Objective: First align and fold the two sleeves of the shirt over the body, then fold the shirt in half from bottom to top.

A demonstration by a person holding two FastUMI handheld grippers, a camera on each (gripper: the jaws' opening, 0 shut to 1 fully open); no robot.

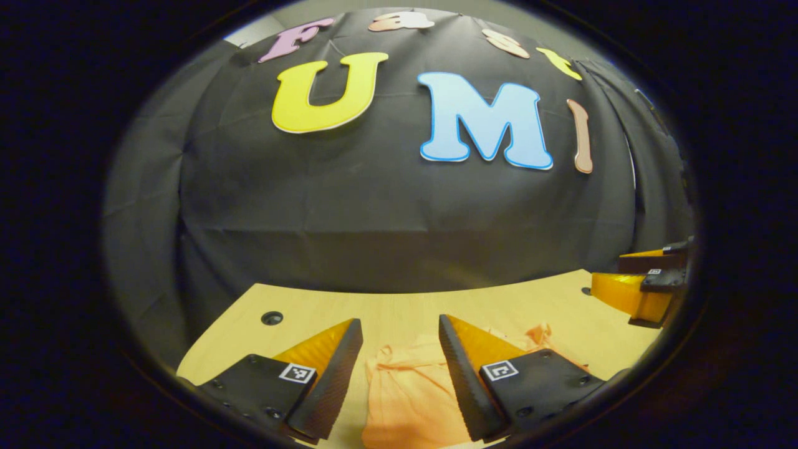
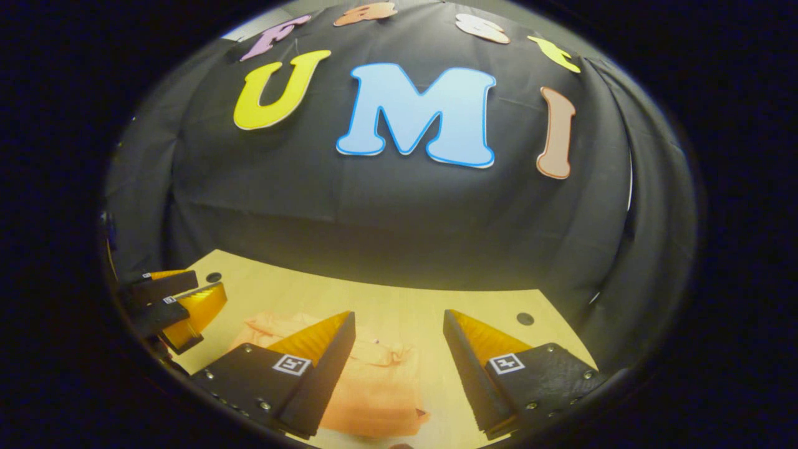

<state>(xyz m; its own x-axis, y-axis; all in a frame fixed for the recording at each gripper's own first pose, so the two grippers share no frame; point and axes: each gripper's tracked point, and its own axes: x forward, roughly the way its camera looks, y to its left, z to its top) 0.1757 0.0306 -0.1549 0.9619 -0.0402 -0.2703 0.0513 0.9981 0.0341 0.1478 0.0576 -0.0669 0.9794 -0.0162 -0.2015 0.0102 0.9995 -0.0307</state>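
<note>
Both grippers are just hanging above the table [image 1: 399, 305] with jaws spread wide, nothing in them. The orange shirt [image 1: 405, 386] lies rumpled on the wood, showing right between the left gripper [image 1: 400, 329] fingers, and below and between the right gripper [image 2: 399, 321] fingers too, closer to its left finger.

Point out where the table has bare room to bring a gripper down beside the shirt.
Bare wood runs along the far edge of the table, between the shirt and the black wall. In the right gripper view, the strip right of the shirt, toward the corner hole, is also free. It is crowded mid-table, where the rumpled shirt lies under both open grippers.
</note>
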